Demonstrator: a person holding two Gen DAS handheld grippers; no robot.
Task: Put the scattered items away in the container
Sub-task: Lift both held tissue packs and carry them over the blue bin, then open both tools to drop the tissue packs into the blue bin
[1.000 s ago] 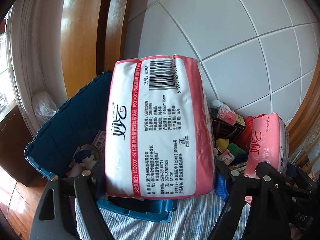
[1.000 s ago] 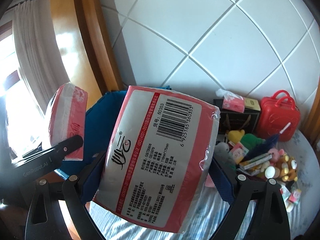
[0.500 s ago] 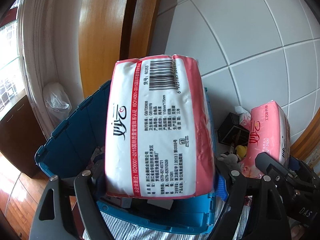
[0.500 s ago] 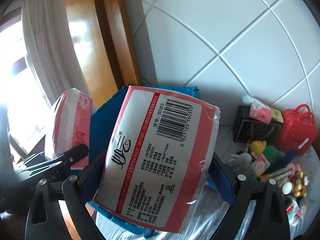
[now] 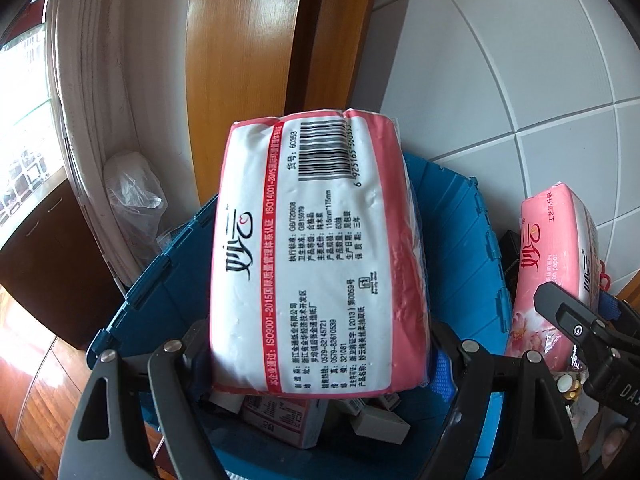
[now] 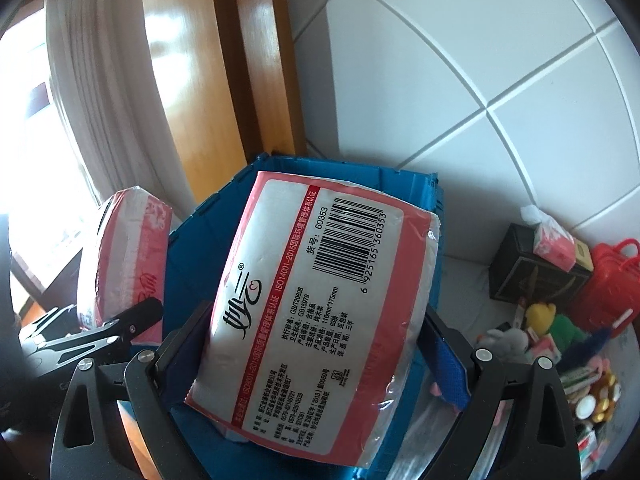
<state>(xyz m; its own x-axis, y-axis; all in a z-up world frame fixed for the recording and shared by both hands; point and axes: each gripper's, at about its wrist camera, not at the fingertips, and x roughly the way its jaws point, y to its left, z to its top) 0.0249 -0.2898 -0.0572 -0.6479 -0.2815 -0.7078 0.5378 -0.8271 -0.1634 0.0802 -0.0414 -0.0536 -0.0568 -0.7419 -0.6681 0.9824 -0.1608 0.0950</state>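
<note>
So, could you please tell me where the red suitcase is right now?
Right wrist view, far right: the red suitcase stands against the tiled wall, beside the black box, behind the plush toys.

A bed with a pale striped cover [image 6: 468,280] carries a blue crate [image 6: 404,188] at one edge. Toward the far side sit a black box [image 6: 532,272], a red case [image 6: 612,280] and small toys [image 6: 548,324].
</note>
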